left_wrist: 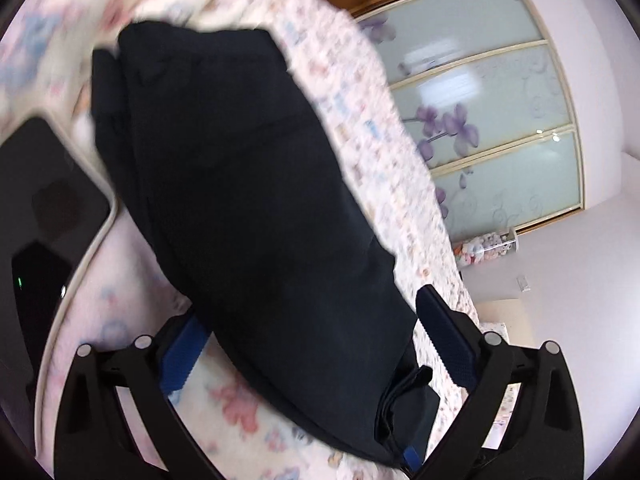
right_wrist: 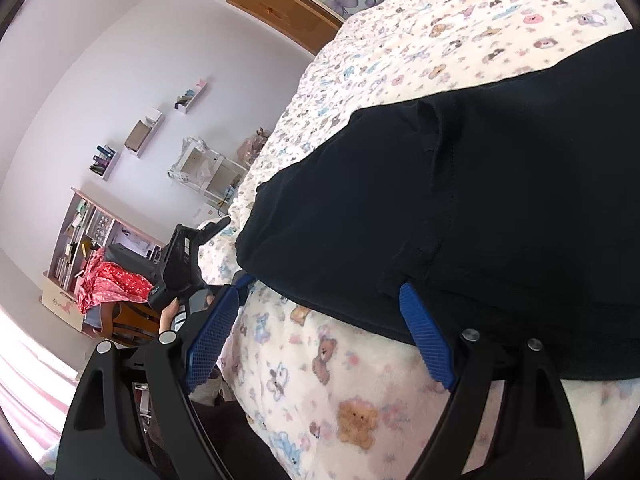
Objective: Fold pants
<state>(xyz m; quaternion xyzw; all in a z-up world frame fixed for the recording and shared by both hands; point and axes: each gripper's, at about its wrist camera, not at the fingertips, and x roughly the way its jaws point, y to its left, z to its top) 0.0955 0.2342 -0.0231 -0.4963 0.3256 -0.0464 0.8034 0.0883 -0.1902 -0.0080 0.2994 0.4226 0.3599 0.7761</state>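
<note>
- Right gripper (right_wrist: pixel 320 336), jaws wide and holding nothing, sits at the near edge of the dark pants (right_wrist: pixel 460 208).
- Left gripper (left_wrist: pixel 308 344) is spread wide around the pants' near end; whether it grips is unclear.
- The pants' long axis runs away along the bed (right_wrist: pixel 420 40).

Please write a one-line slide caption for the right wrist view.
Right gripper, fingers open, at the edge of dark folded pants on a bear-print blanket.

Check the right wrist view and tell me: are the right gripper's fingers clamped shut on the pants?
No. The right gripper is wide open, its blue fingers spread apart at the near edge of the dark pants without pinching them.
</note>
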